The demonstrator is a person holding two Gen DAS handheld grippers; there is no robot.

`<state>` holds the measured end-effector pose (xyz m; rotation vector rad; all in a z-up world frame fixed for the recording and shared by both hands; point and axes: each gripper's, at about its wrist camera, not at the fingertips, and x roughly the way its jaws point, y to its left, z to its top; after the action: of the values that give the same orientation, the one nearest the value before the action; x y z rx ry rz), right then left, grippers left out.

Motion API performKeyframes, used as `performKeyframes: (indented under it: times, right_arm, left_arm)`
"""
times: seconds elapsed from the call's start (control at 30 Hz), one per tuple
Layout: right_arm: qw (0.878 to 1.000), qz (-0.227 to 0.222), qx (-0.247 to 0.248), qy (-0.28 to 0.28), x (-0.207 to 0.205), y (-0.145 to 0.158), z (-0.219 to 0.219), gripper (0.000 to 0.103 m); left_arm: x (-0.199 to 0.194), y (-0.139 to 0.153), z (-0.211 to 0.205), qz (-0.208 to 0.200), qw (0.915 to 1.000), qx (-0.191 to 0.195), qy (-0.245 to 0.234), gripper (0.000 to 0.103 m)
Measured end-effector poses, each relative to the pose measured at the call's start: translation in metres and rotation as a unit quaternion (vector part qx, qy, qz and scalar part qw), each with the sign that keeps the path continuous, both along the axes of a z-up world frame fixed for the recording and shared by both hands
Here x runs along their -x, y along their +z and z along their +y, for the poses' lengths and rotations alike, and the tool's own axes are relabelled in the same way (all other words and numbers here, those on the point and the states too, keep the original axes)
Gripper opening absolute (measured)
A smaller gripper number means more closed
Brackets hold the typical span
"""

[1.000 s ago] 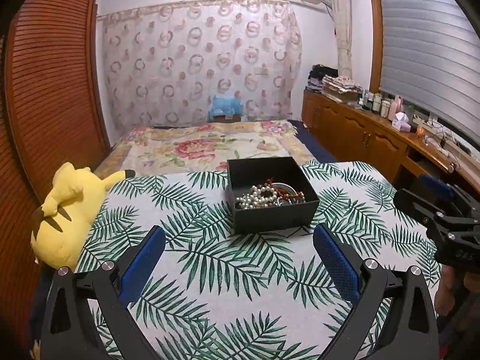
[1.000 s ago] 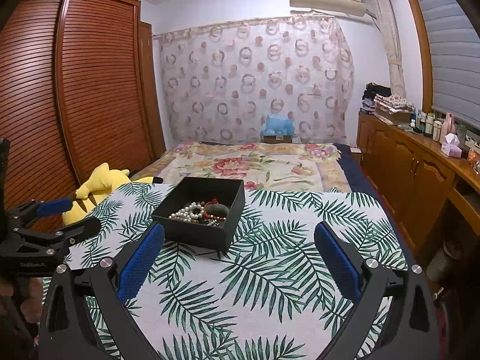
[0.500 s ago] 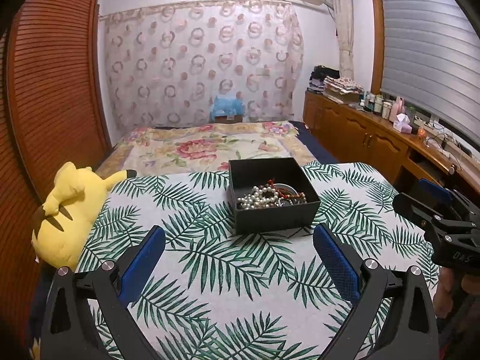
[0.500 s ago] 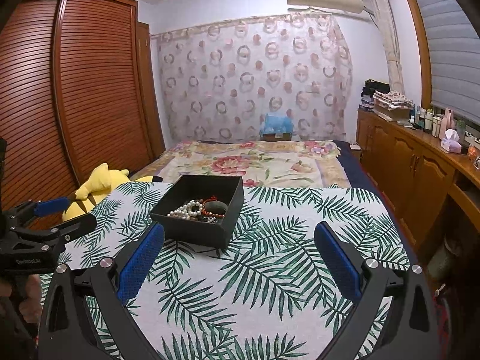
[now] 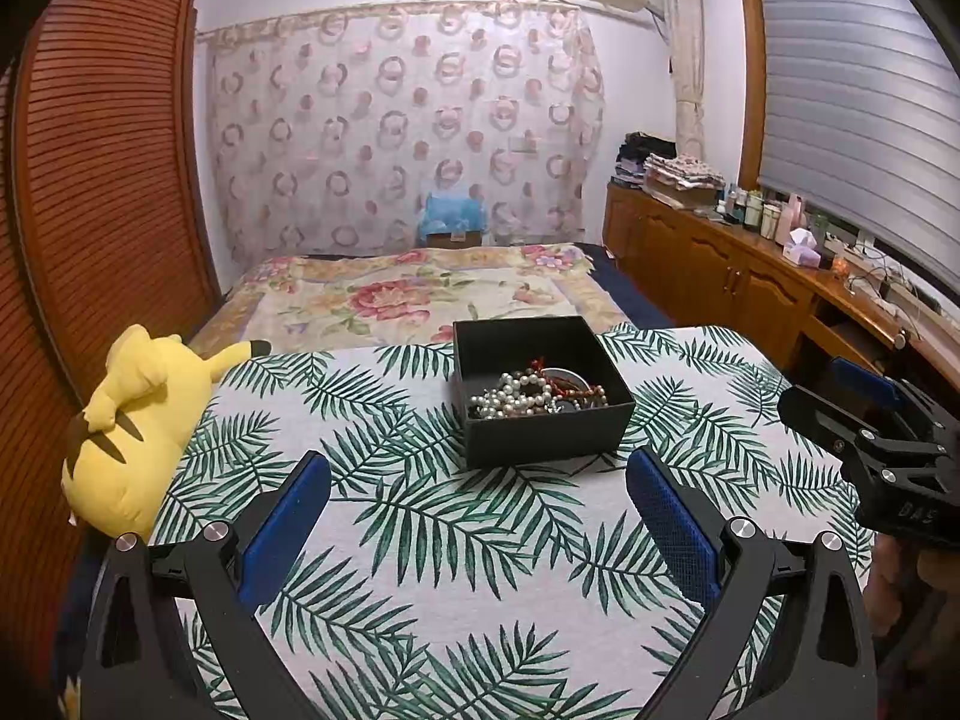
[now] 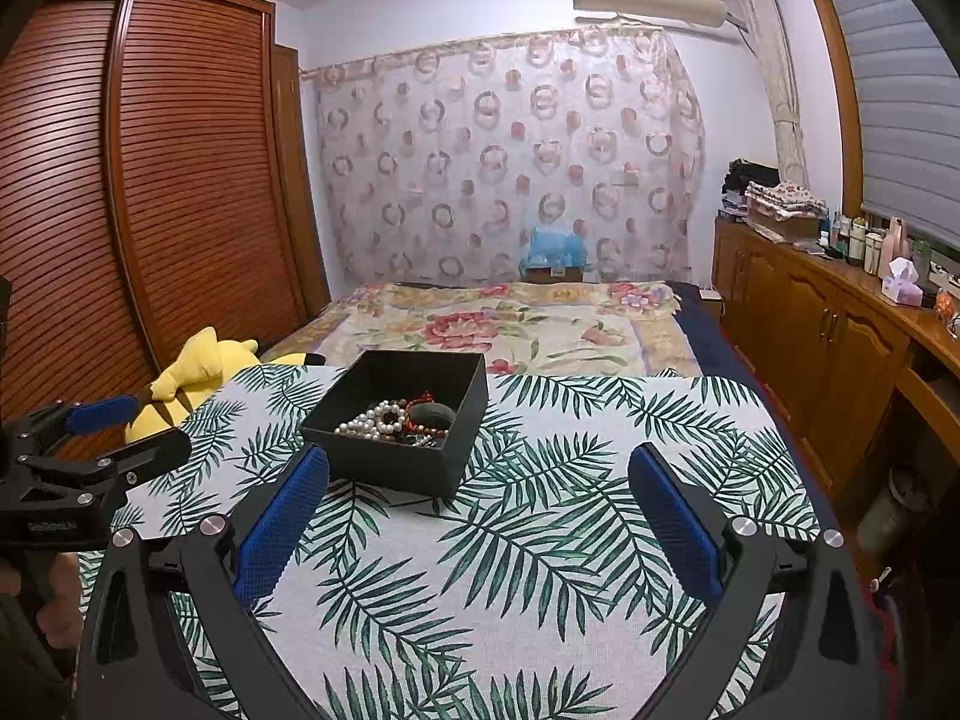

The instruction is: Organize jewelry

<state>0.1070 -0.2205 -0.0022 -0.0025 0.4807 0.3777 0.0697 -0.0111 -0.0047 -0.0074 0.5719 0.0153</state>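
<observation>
- While both sets of jaws stand spread wide with nothing between them, the left gripper [image 5: 477,483] hangs over the palm-leaf tablecloth [image 5: 420,540], its blue pads [image 5: 669,519] apart above bare cloth.
- Just ahead of the left gripper's jaws, slightly toward the right pad, sits the black box [image 5: 543,390], open at the top and resting flat on the cloth.
- Inside the black box, heaped toward its near wall, lies the jewelry: a pearl strand [image 5: 516,393] tangled with red beads [image 5: 543,369] and a dark round piece that is hard to make out.
- Off to the right of the left jaws, the right gripper [image 5: 852,402] shows from the side with its fingers parted, a hand [image 5: 924,576] gripping its handle below.
- From the right gripper's [image 6: 477,480] own camera, the black box [image 6: 399,420] sits ahead and left of centre, its near corner just beyond the left pad [image 6: 282,519].
- The pearl strand [image 6: 375,420] lies in the middle of the box, the red beads [image 6: 420,405] beside it.
- Further left of the right jaws, the left gripper [image 6: 129,429] hovers at the cloth's edge, fingers parted.
- A yellow plush toy [image 5: 132,420] lies at the tablecloth's far-left edge, well apart from the box.
- Beyond the box stretches a bed with a floral cover [image 5: 414,294].
</observation>
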Motion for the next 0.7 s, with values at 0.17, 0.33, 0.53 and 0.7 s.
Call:
performKeyframes:
  times: [0.17, 0.33, 0.53, 0.7]
  right_arm:
    - [1.000, 0.000, -0.001, 0.000, -0.0002, 0.0000, -0.0004, 0.101]
    - [1.000, -0.001, 0.000, 0.000, -0.0002, -0.0001, -0.0005, 0.101]
    - [1.000, 0.000, -0.001, 0.000, -0.0003, 0.0003, -0.0009, 0.101]
    - [1.000, -0.001, -0.001, 0.001, -0.0002, -0.0003, -0.0006, 0.101]
  left_arm:
    - [0.0001, 0.0000, 0.0004, 0.000, 1.0000, 0.000, 0.000, 0.095]
    - [0.0001, 0.0009, -0.0020, -0.001, 1.0000, 0.001, -0.001, 0.095]
    - [0.0003, 0.0007, -0.0016, -0.001, 1.0000, 0.001, -0.001, 0.095]
    - [0.0002, 0.0002, -0.0016, 0.000, 1.0000, 0.000, -0.001, 0.095]
